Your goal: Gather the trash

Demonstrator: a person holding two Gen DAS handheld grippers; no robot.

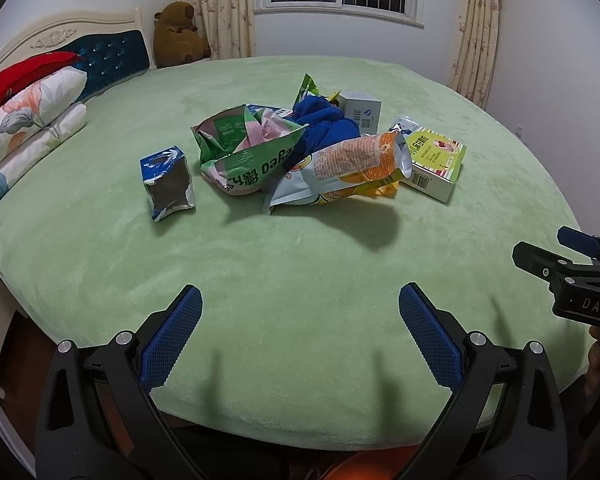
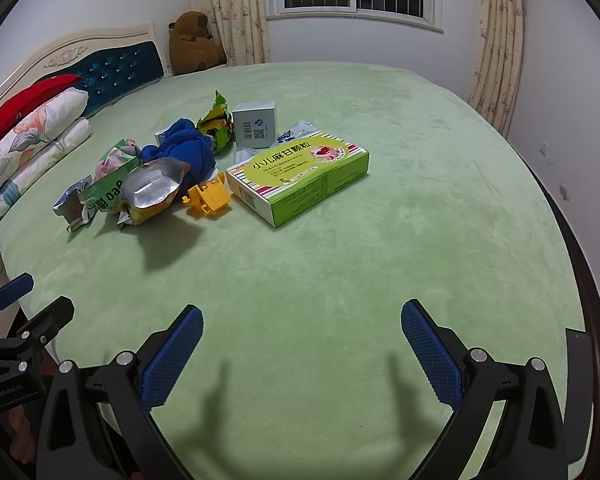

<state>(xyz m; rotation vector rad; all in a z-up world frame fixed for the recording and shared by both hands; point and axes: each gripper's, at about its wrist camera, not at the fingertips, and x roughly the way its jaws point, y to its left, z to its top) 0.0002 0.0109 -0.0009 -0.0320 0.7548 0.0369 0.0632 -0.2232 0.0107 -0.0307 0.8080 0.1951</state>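
Trash lies heaped mid-frame on the green bedspread (image 1: 300,320): a crumpled green wrapper (image 1: 246,152), an orange snack bag (image 1: 340,168), a torn blue carton (image 1: 168,182), a green medicine box (image 2: 298,176) and a small grey box (image 2: 256,124), tangled around a blue cloth (image 2: 188,152). Left gripper (image 1: 300,336) and right gripper (image 2: 302,344) hover at the lower frame edges, jaws spread wide and holding nothing, well short of the heap. Pillows (image 1: 28,120) and a brown teddy bear (image 1: 180,36) sit upper left.
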